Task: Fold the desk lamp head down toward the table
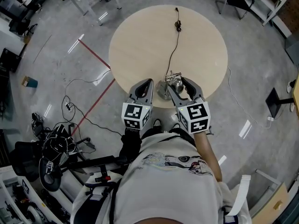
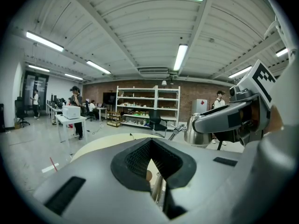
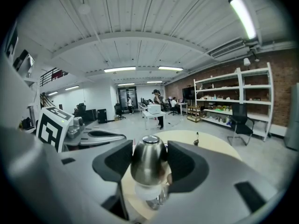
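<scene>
The desk lamp stands at the near edge of the round wooden table (image 1: 140, 36). Its grey base (image 1: 163, 92) rests on the tabletop, and a black cable (image 1: 174, 45) runs from it across the table. My right gripper (image 1: 177, 82) (image 3: 150, 164) is shut on the shiny metal lamp head (image 1: 176, 81) (image 3: 148, 161), one pad on each side. My left gripper (image 1: 147, 82) (image 2: 152, 164) hovers just left of the base with its jaws together and grips nothing. Through the slit I see the tabletop and a thin metal part of the lamp. The lamp head (image 2: 198, 129) shows at the right of the left gripper view.
The table edge lies directly under both grippers, with my body right behind it. Cables and equipment (image 1: 56, 143) clutter the floor at the left. A red tape line (image 1: 96, 55) crosses the floor. White desks, shelving (image 2: 147, 106) and people (image 2: 74, 107) stand far off.
</scene>
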### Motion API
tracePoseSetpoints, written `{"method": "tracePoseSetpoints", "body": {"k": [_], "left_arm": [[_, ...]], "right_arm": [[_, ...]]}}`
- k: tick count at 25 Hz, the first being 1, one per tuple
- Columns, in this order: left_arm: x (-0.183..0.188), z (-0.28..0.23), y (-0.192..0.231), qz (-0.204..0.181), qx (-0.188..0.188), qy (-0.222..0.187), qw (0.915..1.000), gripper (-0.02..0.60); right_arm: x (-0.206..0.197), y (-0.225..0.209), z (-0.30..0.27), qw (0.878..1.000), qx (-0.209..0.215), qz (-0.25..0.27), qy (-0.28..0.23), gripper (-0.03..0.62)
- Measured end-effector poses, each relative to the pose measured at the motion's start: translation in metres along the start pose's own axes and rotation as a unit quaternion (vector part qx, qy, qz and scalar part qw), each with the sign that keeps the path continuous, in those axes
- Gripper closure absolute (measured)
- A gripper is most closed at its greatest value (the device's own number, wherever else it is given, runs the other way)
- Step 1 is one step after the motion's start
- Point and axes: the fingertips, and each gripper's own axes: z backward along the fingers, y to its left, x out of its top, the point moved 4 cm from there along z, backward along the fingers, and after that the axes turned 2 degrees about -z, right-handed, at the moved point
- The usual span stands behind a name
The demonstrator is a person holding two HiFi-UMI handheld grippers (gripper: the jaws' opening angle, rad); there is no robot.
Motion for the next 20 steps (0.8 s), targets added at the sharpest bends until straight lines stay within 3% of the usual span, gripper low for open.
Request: {"method": "tracePoseSetpoints", "body": {"k": [20], "left_arm": [[-0.005, -0.001, -0.008, -0.003, -0.009, 0.006, 0.9999, 0.581]], "right_arm": [[-0.031, 0.008, 0.020, 1.000, -0.002, 0.004, 0.027, 0.356]]}}
